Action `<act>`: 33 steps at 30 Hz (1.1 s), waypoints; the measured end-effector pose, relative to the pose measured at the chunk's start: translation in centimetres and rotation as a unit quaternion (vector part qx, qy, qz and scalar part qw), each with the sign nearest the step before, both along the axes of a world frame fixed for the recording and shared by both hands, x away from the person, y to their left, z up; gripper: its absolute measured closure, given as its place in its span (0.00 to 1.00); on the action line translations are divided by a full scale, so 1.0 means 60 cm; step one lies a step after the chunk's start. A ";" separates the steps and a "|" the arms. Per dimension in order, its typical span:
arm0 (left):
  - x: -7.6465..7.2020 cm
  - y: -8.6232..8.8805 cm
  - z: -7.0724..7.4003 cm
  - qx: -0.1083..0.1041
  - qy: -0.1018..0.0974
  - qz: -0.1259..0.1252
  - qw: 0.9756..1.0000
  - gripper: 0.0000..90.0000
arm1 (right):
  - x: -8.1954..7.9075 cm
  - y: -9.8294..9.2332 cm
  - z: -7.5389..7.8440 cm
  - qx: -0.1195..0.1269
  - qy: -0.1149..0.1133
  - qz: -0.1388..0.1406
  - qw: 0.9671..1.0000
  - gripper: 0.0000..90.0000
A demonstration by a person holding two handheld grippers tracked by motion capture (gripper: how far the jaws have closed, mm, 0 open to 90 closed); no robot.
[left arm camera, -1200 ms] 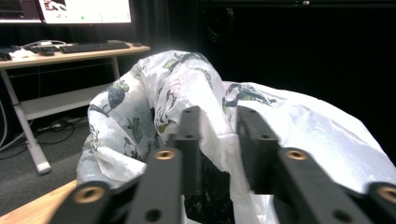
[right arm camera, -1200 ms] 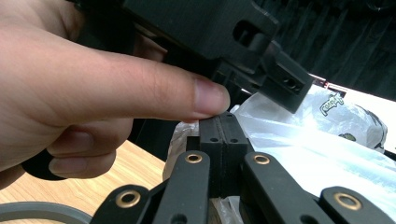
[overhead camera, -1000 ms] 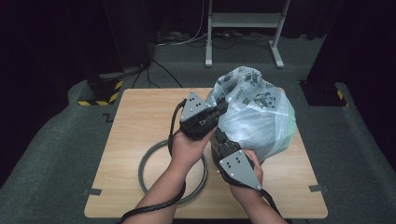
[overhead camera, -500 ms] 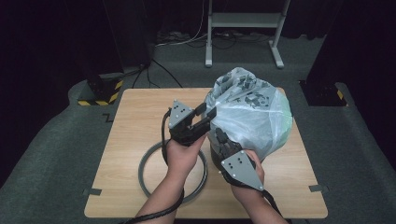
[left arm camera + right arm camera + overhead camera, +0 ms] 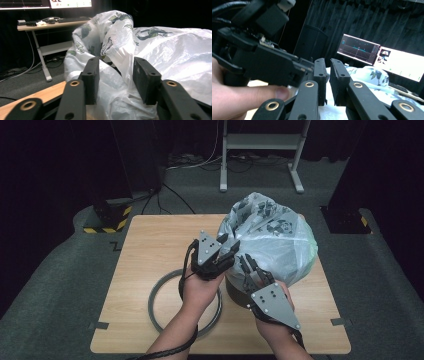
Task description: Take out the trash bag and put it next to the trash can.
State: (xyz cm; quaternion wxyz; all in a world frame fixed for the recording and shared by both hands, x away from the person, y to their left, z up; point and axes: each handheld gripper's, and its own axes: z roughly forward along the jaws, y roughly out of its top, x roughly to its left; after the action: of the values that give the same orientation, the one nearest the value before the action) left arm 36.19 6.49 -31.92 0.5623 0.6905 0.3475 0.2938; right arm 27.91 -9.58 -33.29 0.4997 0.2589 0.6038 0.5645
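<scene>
White plastic bag is being regripped: left gripper stands open around a fold and must close, right gripper nearly closed, gripping nothing seen.

The plastic bag hides most of the dark container beneath it, so the container's shape and contents cannot be told. In the right gripper view, the left gripper blocks much of the scene, and whether any film lies in the narrow gap between the right gripper fingers cannot be told. The grey ring on the tabletop is partly covered by the left hand and forearm.
</scene>
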 end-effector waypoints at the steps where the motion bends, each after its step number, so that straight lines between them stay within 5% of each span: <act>1: 0.000 -0.004 0.001 0.006 0.000 0.005 1.000 0.65 | -0.002 -0.007 0.006 -0.002 0.000 -0.003 1.000 0.92; 6: 0.004 -0.007 0.003 0.013 0.010 0.011 1.000 0.81 | -0.001 -0.019 0.010 0.000 0.005 -0.011 1.000 0.91; 7: 0.006 -0.007 0.003 0.014 0.013 0.013 1.000 0.97 | -0.001 -0.026 0.012 0.004 0.007 -0.013 1.000 0.91; 8: 0.007 -0.006 0.003 0.014 0.014 0.010 1.000 0.99 | -0.001 -0.027 0.013 0.004 0.007 -0.014 1.000 0.91; 14: 0.019 0.004 0.011 -0.015 0.021 0.004 1.000 1.00 | -0.005 -0.040 0.015 0.000 0.002 -0.020 1.000 0.91; 27: 0.030 0.005 0.076 -0.038 -0.028 0.002 0.999 1.00 | -0.018 -0.098 0.024 0.008 0.001 -0.049 0.999 0.87; 33: 0.040 0.006 0.095 -0.052 -0.047 0.009 0.997 1.00 | -0.023 -0.148 0.020 0.025 0.015 -0.076 0.997 0.79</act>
State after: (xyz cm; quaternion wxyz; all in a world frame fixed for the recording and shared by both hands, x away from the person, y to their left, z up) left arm 38.61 6.87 -26.21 0.6107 0.6427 0.3412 0.3124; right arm 26.51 -18.44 -32.07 0.5255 0.3245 0.5753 0.5362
